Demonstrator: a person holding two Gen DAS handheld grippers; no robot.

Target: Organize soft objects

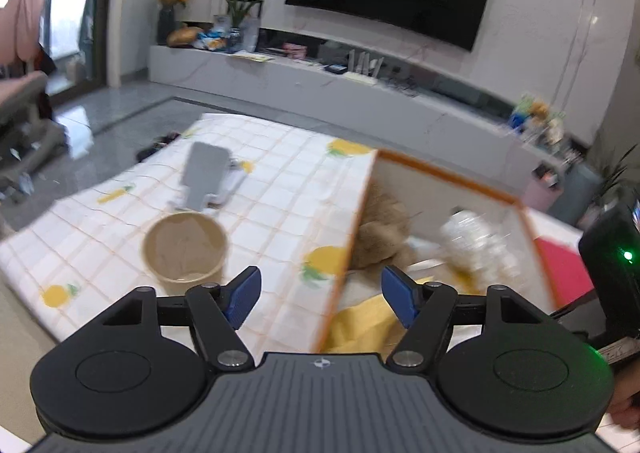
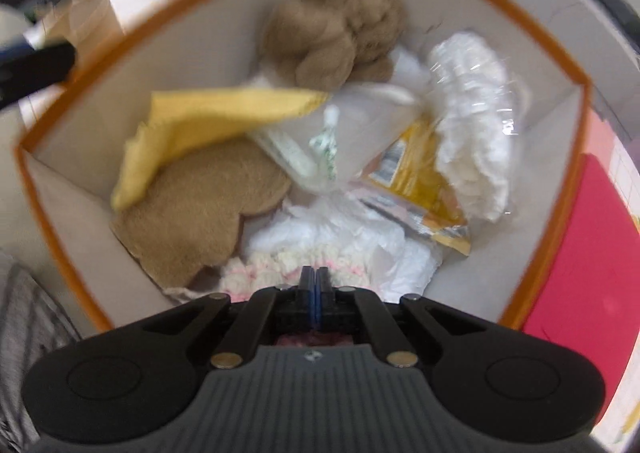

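Soft objects are gathered in the orange-rimmed bin, and the right claw is pointed steeply down into it with its jaws pressed fully together. Nothing can be seen pinched between the blue pads, though a pink-and-cream knitted piece lies just under and beside the tips, so whether a thread of it is caught cannot be told. Beyond it a brown felt piece is lying under a yellow cloth; further in, a brown plush toy rests against the far wall, with white bagged wadding and a yellow packet to its right.

The left claw is held open, empty, at the near corner of the bin, its left pad over the pineapple-print cloth on the worktop and its right pad over the bin's interior. A beige cup stands just to its left.

The likely trouble is judged to be this: if the knitted piece is snagged on the closed tips, it could be dragged back out when the right claw is lifted. The bin wall looks soft, so it could be pushed in or tipped by the left claw at its corner.
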